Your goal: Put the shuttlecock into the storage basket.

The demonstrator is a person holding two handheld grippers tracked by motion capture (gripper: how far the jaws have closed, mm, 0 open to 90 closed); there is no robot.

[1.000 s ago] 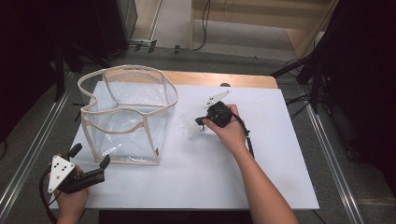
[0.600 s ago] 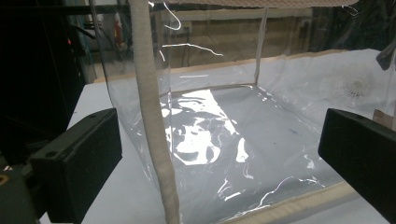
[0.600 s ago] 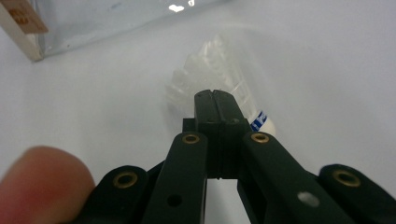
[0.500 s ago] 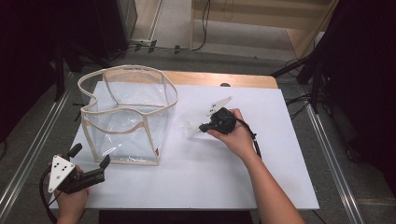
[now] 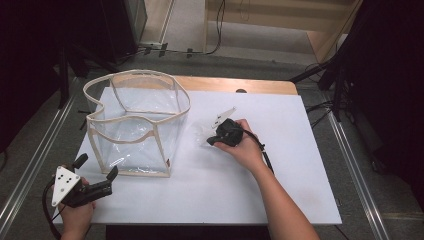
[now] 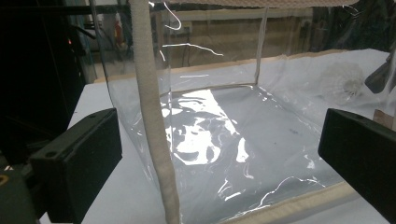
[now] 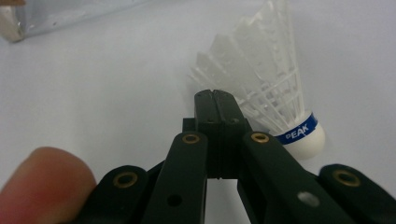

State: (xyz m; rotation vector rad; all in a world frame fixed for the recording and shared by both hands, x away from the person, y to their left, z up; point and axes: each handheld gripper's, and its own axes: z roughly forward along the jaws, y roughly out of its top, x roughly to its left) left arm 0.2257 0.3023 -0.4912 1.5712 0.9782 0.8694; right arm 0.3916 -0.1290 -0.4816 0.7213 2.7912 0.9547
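The right gripper (image 7: 215,100) has its two black jaws pressed flat together with nothing between them. A white shuttlecock (image 7: 268,93) lies on its side at about one o'clock from the jaw tips, just beside them; whether the two touch cannot be told. Its rounded cork, ringed by a blue band, points toward four o'clock, and the feather skirt fans up toward twelve.

In the high view the right gripper (image 5: 216,140) sits at mid-table with the shuttlecock (image 5: 201,135) at nine o'clock from its tips. Compared with a second ago, this hand has drawn slightly toward the person's edge of the table; the shuttlecock's place looks unchanged.

The left gripper (image 5: 95,172), at the near left corner, holds its jaws spread wide and empty. Ahead of it, at twelve o'clock, stands a clear plastic bag (image 5: 137,125), glossy and creased, box-shaped, edged with cream woven tape. All rest on a matte white board (image 5: 280,190).
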